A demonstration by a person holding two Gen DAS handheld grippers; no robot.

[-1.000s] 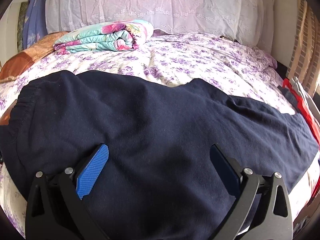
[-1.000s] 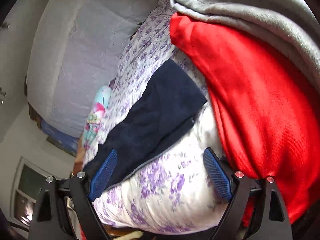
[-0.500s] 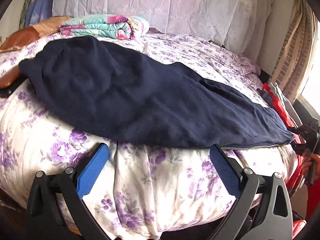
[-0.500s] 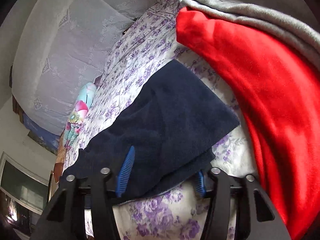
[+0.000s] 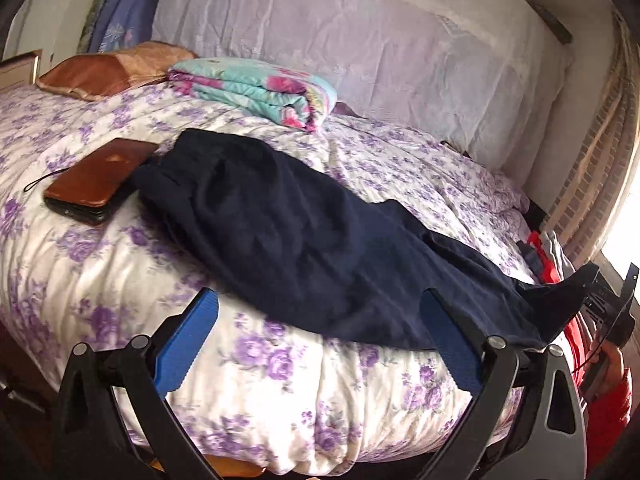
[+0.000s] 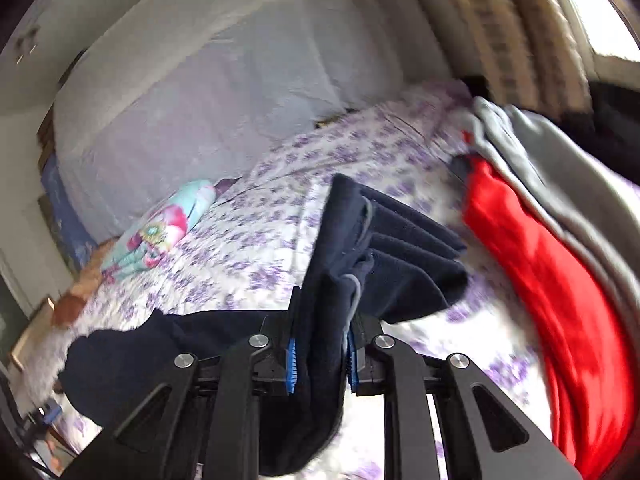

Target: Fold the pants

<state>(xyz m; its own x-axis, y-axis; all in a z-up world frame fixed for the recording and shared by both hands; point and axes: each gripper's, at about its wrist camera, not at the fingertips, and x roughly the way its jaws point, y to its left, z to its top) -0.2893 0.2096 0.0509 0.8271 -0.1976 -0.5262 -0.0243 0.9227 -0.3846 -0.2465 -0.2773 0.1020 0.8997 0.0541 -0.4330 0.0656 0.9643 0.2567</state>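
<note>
Navy pants [image 5: 300, 232] lie slantwise across the floral bedspread [image 5: 280, 380], waistband at the upper left and leg ends at the lower right. My left gripper [image 5: 316, 308] stands open at the near bed edge, with nothing between its blue pads [image 5: 188, 344]. It is short of the pants' near edge. My right gripper [image 6: 320, 360] is closing its jaws on the bunched leg ends [image 6: 332, 280], and the pads press the cloth from both sides. The left wrist view shows that leg end [image 5: 576, 284] raised off the bed at the far right.
A brown flat case [image 5: 96, 176] lies beside the waistband. A folded floral blanket [image 5: 256, 92] and an orange pillow [image 5: 108, 68] sit near the covered headboard. Red and grey clothes [image 6: 540, 280] are piled at the bed's right side, by a brick wall and window.
My left gripper drew back from over the pants to the bed's near edge, still open. My right gripper closed from wide open onto the leg ends and lifted them while rolling.
</note>
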